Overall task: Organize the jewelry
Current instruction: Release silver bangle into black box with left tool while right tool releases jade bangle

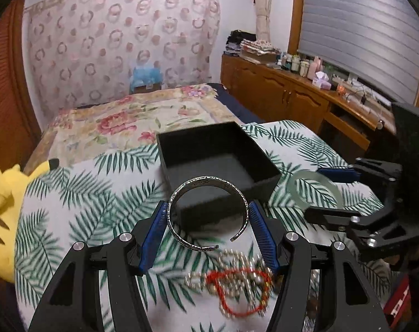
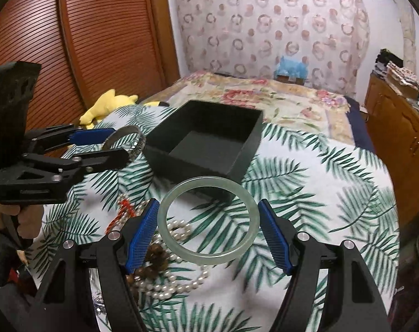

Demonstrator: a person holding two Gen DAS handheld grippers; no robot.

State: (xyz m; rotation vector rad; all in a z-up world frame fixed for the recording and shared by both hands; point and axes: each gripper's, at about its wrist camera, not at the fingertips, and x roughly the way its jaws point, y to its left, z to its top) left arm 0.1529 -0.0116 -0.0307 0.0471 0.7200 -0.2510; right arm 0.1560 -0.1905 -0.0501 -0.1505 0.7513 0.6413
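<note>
Two bangles are riding toward the black box (image 1: 217,163): we are clamping the silver cuff (image 1: 208,211) in our left gripper (image 1: 208,235) and the jade bangle (image 2: 208,220) in our right gripper (image 2: 208,233), flat for dropping inside.

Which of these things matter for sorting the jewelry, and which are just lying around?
For the job: silver cuff in left gripper, jade bangle in right gripper, black box, pearl strand, red cord.

Lying about: yellow plush, bottles, folded cloths.
</note>
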